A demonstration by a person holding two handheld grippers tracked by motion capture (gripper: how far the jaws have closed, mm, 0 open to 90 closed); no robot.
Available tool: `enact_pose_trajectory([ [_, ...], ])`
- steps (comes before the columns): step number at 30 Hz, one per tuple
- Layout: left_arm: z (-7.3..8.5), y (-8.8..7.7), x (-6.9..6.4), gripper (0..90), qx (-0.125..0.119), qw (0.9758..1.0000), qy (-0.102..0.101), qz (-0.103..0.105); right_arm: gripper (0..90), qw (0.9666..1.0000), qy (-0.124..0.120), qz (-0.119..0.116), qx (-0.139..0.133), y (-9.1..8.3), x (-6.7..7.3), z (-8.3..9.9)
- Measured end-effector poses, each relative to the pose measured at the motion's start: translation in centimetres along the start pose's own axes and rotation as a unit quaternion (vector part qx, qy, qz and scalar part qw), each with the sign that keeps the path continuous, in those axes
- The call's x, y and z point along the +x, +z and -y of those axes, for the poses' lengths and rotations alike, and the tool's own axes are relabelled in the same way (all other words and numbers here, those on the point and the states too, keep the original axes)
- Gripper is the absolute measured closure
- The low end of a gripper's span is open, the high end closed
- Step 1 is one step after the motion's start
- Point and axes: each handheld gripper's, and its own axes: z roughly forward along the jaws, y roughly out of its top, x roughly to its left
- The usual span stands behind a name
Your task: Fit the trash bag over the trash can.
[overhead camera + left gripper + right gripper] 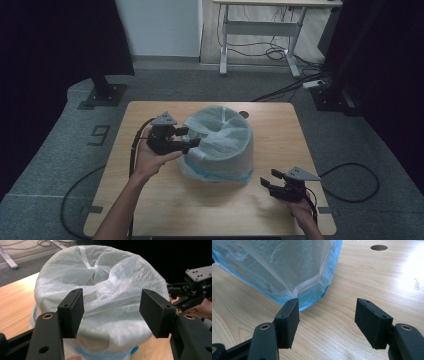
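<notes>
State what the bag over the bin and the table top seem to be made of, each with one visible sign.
Bag: thin, semi-translucent plastic film, whitish with a blue hem; it wrinkles and shines. Table top: wood or wood-look laminate, pale with a matte finish; grain lines show, which of the two is unclear.

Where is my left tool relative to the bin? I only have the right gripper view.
Observer: The left tool is open at the bin's upper left side, its jaws level with the bagged rim.
Operator: Is the bag tucked inside?
Observer: Yes, the bag dips into the opening, gathered to a knot at the centre.
Operator: And my right tool?
Observer: The right tool is open, low over the table, clear of the bin's base.
</notes>
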Motion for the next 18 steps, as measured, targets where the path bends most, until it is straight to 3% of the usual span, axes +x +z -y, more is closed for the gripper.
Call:
enact_pose_trajectory([
  [5,1.6,-0.9,-0.2,35.9,-0.003,0.9999,0.005,-0.010,35.2,1.0000,-0.002,0.000,0.002,0.2,0.1,0.1],
  [14,4.9,-2.0,1.2,35.9,-0.008,0.9995,-0.027,-0.014,35.2,1.0000,-0.002,0.001,0.007,0.3,0.1,0.3],
  [18,6.2,-2.4,1.2,36.2,-0.005,0.9992,-0.020,-0.034,35.2,0.9999,-0.003,0.004,0.009,0.4,0.1,0.4],
])
